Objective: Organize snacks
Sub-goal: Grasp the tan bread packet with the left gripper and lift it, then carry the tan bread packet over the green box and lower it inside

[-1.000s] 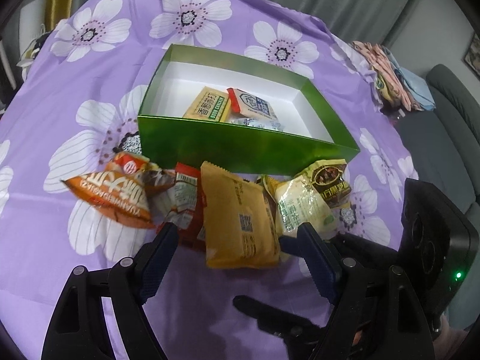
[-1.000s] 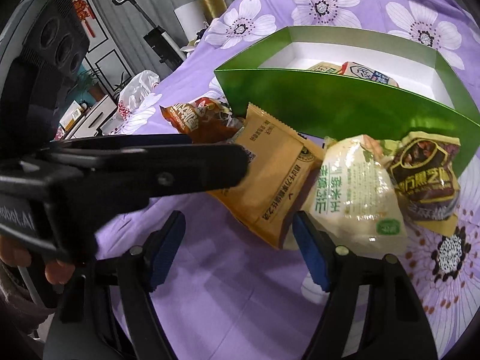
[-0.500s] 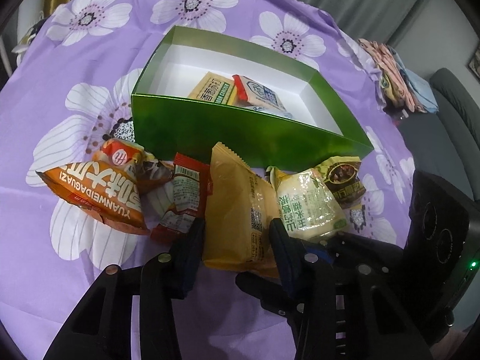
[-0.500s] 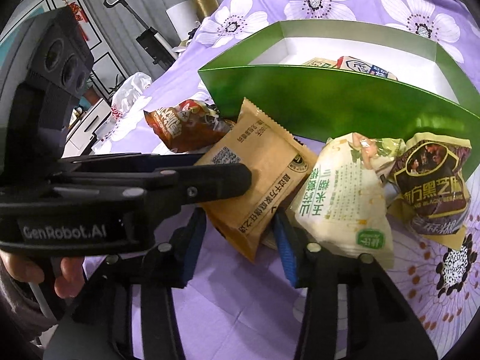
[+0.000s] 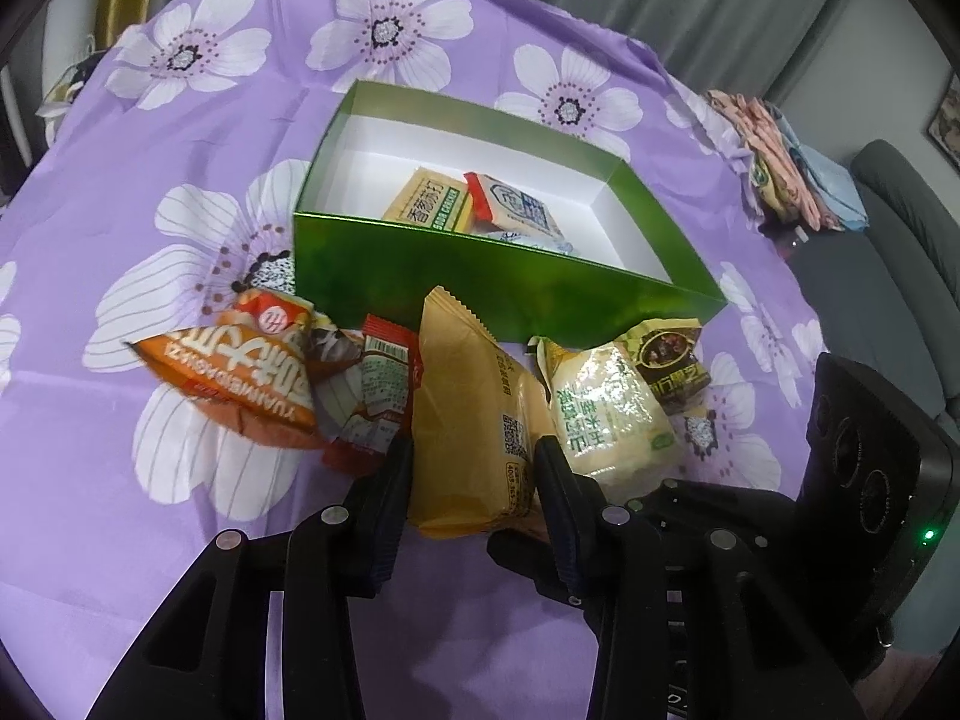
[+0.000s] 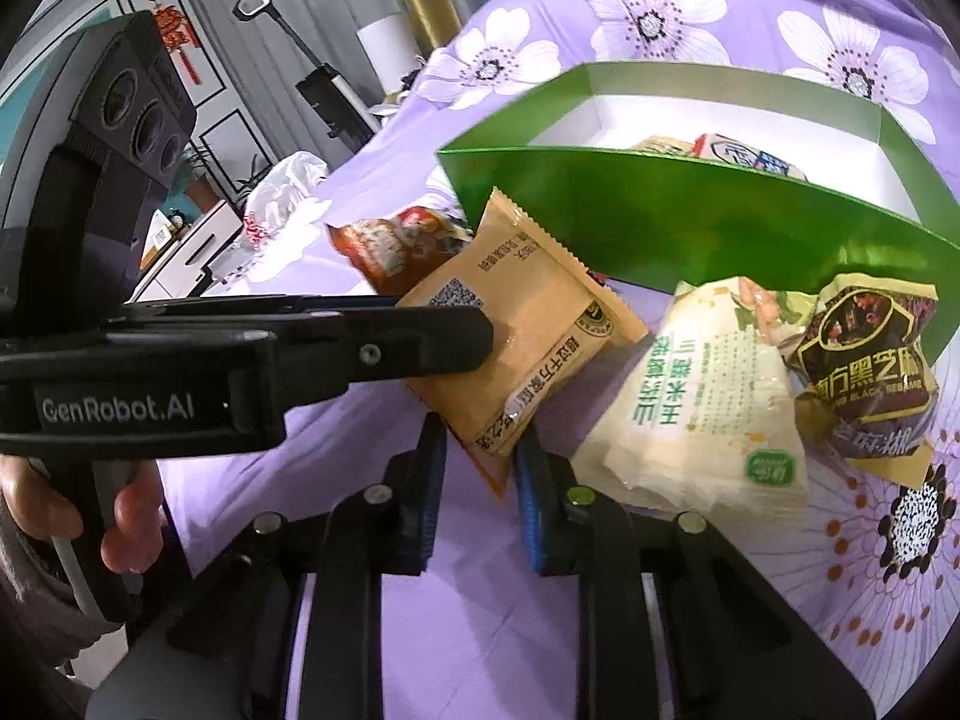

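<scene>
Green box (image 5: 510, 294) holds three packets; five remain outside. Your left tool (image 5: 474, 456) is clamped on the tan packet (image 5: 474, 420); your right tool (image 6: 477, 444) pinches its corner.

1 green box (image 5: 498, 294). Inside box: 3 snack pkts (image 5: 429, 207), third mostly hidden. In front of box: 5 pkts, i.e. 1 orange (image 5: 240, 384), 1 red (image 5: 378, 402), 1 tan (image 5: 474, 420), 1 pale green (image 5: 606, 408), 1 dark (image 5: 672, 360).
</scene>
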Action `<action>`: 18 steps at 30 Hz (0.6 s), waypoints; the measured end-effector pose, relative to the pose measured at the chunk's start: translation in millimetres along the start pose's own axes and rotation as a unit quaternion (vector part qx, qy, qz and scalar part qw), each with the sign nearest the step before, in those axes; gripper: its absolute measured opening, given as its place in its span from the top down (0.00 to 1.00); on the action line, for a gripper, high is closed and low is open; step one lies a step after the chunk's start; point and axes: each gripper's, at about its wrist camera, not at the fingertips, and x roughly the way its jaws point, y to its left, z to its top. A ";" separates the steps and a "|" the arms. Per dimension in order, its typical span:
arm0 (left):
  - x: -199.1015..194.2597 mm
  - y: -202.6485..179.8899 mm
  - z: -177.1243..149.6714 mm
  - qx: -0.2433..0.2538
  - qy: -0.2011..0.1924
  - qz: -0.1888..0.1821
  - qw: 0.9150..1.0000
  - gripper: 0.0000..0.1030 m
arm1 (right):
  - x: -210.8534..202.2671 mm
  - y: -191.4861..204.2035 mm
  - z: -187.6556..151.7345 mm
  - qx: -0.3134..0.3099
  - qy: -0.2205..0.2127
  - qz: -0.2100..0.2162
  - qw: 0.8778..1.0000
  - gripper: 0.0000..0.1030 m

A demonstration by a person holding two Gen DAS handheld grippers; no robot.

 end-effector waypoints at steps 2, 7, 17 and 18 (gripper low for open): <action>-6.2 -0.7 -0.7 0.000 -0.003 0.002 1.000 0.60 | -3.5 4.7 -0.4 -0.004 -0.003 0.003 1.000 0.78; -20.0 -7.2 -2.4 0.003 -0.015 0.003 1.000 0.60 | -16.8 11.4 -0.2 -0.010 -0.016 0.006 1.000 0.78; -44.4 -34.4 1.9 0.033 -0.043 0.010 0.998 0.60 | -47.4 19.1 4.4 -0.018 -0.048 0.002 0.999 0.78; -46.2 -36.0 2.0 0.035 -0.045 0.010 0.998 0.60 | -49.6 20.0 5.0 -0.020 -0.051 0.001 0.998 0.78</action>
